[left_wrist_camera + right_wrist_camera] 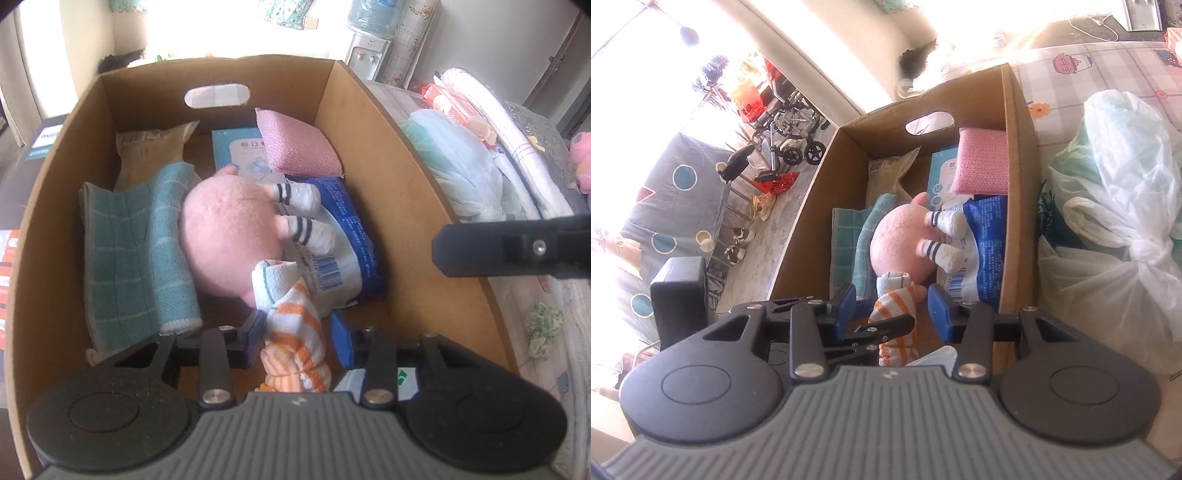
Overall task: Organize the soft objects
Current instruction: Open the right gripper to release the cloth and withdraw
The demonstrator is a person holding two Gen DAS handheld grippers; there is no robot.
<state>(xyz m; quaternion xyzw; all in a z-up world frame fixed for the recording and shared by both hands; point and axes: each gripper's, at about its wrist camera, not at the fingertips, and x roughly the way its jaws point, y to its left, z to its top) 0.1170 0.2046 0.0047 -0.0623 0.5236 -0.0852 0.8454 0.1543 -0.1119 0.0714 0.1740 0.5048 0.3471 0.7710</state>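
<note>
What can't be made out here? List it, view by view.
Left wrist: lower end of the orange-striped cloth, behind the left hand-held gripper; whether that gripper pinches it.
Both views: head of the pink plush, turned away.
Both views: print on the blue packet, too blurred.

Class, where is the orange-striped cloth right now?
In both wrist views the orange-striped cloth lies between the left gripper's open fingers at the box's near end, its tip against the pink plush.

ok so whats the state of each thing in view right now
brown cardboard box: open-topped, partly filled
orange-and-white striped cloth: bunched, between the left gripper fingers, which are apart
round pink plush toy: lying in the box
teal checked towel: folded
right gripper: open, empty
</note>
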